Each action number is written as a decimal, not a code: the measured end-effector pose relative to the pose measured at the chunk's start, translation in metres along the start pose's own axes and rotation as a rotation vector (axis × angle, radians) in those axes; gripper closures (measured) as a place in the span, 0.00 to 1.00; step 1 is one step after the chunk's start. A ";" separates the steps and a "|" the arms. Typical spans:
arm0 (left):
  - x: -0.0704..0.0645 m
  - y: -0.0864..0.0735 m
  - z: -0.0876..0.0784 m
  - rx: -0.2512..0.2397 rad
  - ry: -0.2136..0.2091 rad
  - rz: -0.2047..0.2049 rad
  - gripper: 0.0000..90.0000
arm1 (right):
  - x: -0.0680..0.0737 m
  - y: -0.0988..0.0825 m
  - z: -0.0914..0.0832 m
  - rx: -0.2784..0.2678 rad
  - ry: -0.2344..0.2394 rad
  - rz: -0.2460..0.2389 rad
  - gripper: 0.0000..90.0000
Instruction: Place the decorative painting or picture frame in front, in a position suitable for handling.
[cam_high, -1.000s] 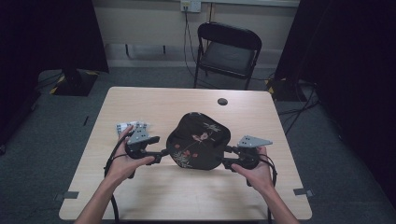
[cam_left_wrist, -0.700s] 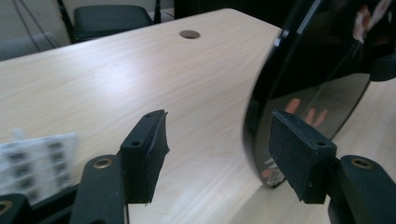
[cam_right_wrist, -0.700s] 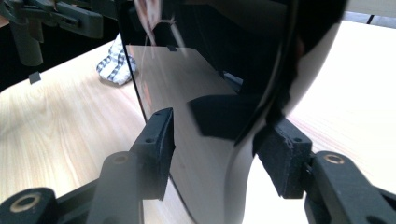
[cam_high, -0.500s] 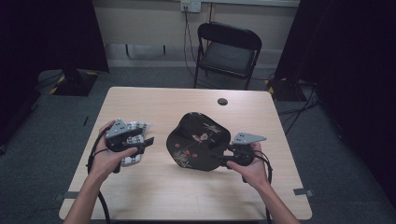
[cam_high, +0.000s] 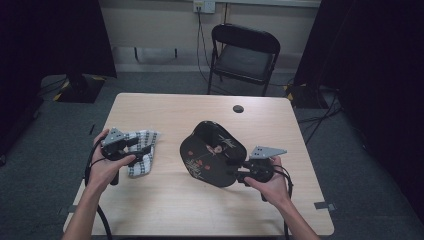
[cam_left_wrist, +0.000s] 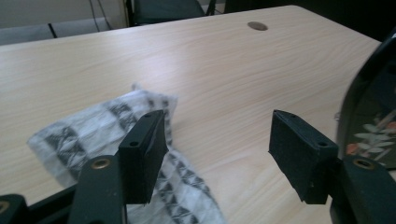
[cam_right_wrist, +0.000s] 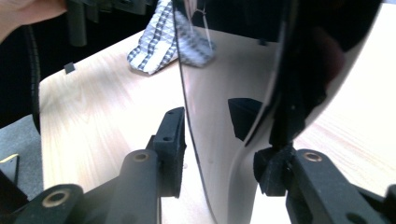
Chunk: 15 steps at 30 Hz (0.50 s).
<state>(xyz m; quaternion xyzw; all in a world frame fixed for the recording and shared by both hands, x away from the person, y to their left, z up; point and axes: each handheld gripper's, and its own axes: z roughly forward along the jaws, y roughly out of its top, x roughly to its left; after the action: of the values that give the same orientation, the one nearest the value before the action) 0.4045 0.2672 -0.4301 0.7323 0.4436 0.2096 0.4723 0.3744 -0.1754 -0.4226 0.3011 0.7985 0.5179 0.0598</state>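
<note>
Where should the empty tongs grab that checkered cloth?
Probably the cloth's rumpled raised fold, coming straight down from above. It lies limp on the table, so only a bunched ridge gives the open left tongs something to pinch.

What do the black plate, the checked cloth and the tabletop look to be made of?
The black plate looks like lacquerware or glossy plastic: its underside mirrors the table in the right gripper view, and painted floral marks show on top. The checked cloth seems thin woven fabric, limp and creased. The tabletop looks like pale wood-grain laminate, matte; solid wood can't be ruled out.
</note>
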 end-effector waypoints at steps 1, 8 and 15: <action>0.003 -0.002 0.001 0.008 0.011 -0.005 0.40 | 0.000 0.000 0.000 0.000 0.002 0.001 0.68; 0.019 -0.012 0.005 0.016 0.072 -0.038 0.40 | 0.001 0.000 0.001 0.007 0.012 -0.001 0.76; 0.025 -0.023 0.018 0.081 0.098 -0.028 0.40 | 0.004 0.001 0.004 0.013 0.031 0.005 0.79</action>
<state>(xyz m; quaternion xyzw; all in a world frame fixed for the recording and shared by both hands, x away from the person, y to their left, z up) 0.4202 0.2833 -0.4609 0.7335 0.4842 0.2205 0.4230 0.3737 -0.1701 -0.4224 0.2952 0.8018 0.5176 0.0443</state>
